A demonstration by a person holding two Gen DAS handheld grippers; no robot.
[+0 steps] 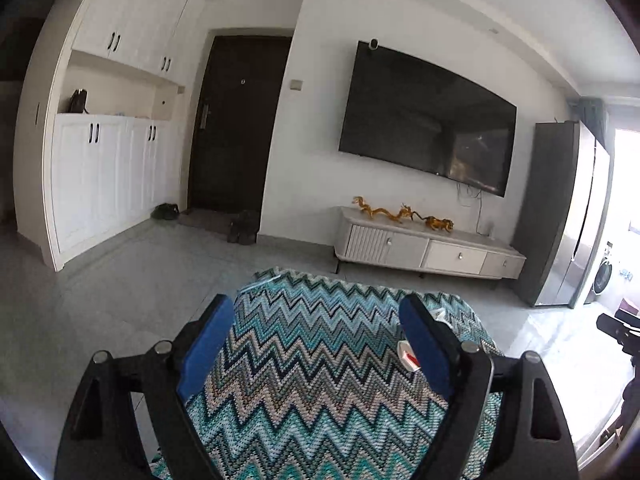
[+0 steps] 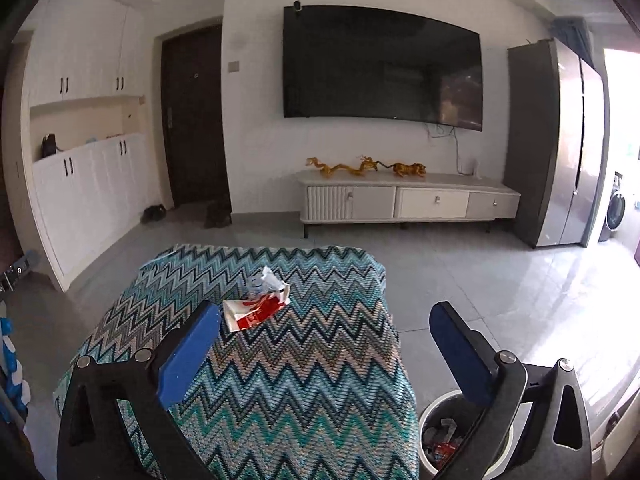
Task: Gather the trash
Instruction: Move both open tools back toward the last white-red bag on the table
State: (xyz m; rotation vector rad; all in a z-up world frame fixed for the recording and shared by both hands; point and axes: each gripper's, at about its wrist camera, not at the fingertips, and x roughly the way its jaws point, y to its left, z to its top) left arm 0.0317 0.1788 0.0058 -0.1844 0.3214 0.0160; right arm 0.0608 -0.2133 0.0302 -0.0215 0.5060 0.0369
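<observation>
While both tongs are held wide and empty over the cloth (image 2: 280,380) | left gripper (image 1: 316,344): wrapper (image 1: 409,354) seen at its right finger | right gripper (image 2: 326,344): wrapper (image 2: 258,308) ahead-left on cloth, long axis slanting up-right; crumpled scrap (image 2: 264,278) touching behind | bin (image 2: 430,420) right of cloth | left judged nearer.

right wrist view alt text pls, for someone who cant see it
An open right gripper hovers over a zigzag-patterned cloth holding a red-and-white wrapper and crumpled plastic. A trash bin with litter sits lower right.
</observation>
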